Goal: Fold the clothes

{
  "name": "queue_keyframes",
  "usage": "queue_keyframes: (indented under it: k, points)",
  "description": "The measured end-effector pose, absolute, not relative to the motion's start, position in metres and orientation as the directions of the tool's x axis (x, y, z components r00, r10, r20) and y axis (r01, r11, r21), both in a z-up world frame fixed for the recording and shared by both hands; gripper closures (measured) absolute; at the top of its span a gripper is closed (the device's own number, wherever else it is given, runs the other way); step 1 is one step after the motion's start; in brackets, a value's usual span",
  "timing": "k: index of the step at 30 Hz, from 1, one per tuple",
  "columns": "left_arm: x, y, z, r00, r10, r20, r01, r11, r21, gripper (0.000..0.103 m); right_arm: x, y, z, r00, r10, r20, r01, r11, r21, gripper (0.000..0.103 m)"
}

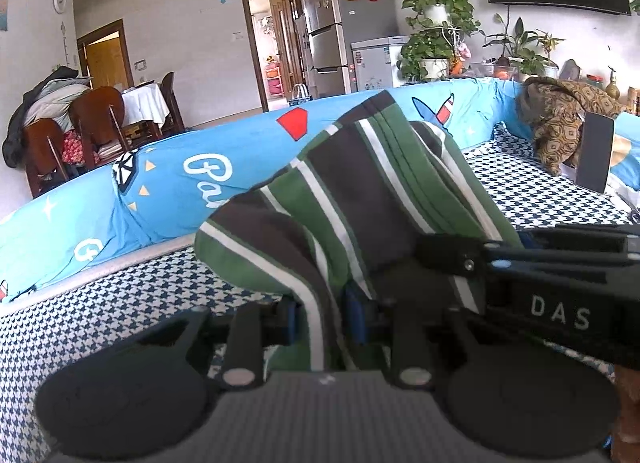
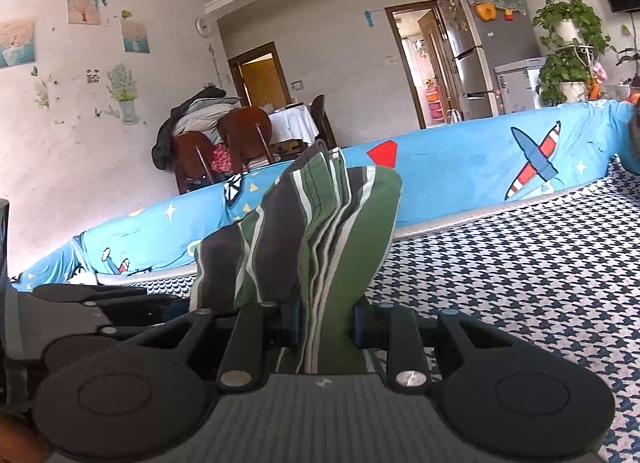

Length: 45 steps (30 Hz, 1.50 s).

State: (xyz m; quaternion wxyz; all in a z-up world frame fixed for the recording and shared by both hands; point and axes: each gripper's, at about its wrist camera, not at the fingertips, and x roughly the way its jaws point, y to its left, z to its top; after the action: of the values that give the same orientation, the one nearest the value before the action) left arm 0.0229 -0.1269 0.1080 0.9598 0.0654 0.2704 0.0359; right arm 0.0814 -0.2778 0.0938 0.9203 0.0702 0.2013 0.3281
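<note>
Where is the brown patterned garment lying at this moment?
In the left wrist view, the brown patterned garment lies far right on the houndstooth cover, against the blue cartoon sheet, beside a dark upright panel.

Each view looks from just behind its own gripper, low over the houndstooth bed cover (image 2: 520,283), facing forward and slightly down toward the blue cartoon-print rail (image 1: 168,183). Both sit very close to the striped cloth (image 1: 360,191), which fills the centre. They share the rail, the fridge (image 2: 468,51), the doorway and the dining chairs (image 1: 96,119).
</note>
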Motion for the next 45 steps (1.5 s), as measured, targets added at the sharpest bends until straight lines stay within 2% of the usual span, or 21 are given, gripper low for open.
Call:
queue_keyframes:
  k: [45]
  points:
    - [0.126,-0.183,0.097,0.867,-0.014,-0.498,0.117,0.977,0.176,0.079,0.155,-0.324,0.091,0.819,0.447,-0.359,-0.375,0.892,0.253,0.078]
